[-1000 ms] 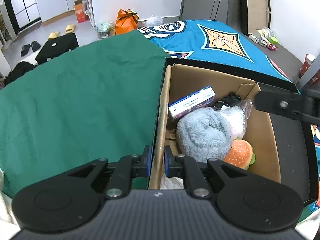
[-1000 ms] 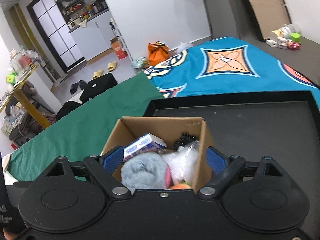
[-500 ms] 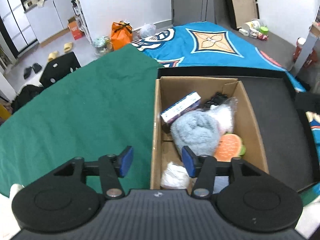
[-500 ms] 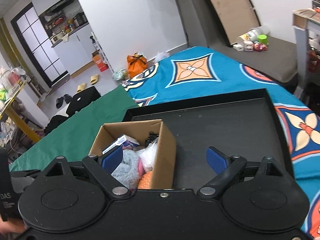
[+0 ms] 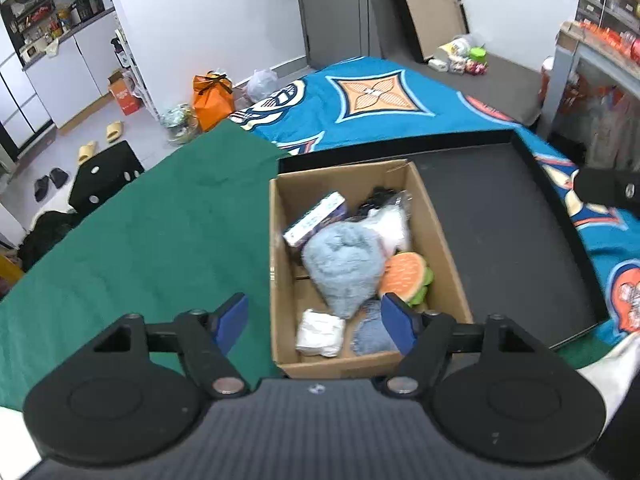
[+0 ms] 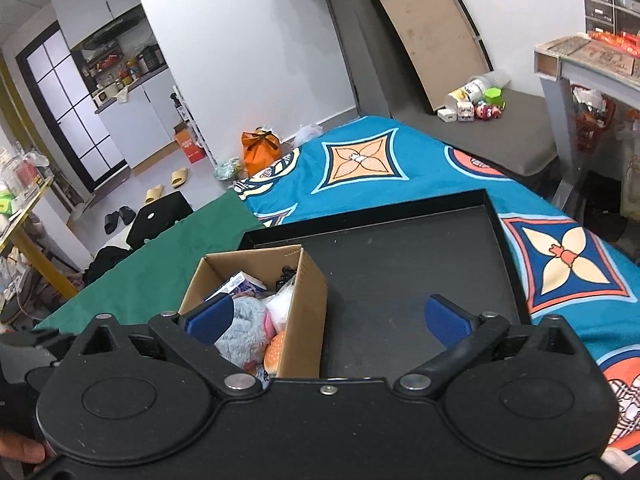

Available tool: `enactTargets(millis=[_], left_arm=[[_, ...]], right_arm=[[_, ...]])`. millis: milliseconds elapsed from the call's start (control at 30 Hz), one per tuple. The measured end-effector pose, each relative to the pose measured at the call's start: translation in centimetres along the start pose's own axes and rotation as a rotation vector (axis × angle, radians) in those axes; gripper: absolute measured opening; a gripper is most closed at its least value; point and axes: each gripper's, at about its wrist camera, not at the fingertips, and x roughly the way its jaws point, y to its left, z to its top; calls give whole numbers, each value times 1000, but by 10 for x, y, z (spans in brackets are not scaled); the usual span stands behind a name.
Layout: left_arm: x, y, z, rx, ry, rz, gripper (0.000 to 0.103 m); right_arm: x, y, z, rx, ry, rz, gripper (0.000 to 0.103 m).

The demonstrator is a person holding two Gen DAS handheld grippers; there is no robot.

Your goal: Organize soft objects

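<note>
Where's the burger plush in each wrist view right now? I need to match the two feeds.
Left wrist: burger plush lies against the cardboard box's right wall, lower centre.
Right wrist: only an orange edge, lower left of centre, inside the same box.
Shared landmark: black tray under the box.

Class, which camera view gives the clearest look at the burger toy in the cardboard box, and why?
The left wrist view: it looks down into the cardboard box, so the burger toy shows its bun and green edge. In the right wrist view only an orange sliver shows behind the box wall.
</note>
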Motion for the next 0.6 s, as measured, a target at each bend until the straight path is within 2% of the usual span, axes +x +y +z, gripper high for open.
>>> enactTargets(millis=[367, 600], left_arm=[[-46, 1, 9, -22, -62, -37, 74], [-74, 5, -2, -20, -77, -64, 75]], right_arm=[[-37, -7, -12, -10, -33, -27, 103], [-56, -10, -19, 12, -32, -24, 103]])
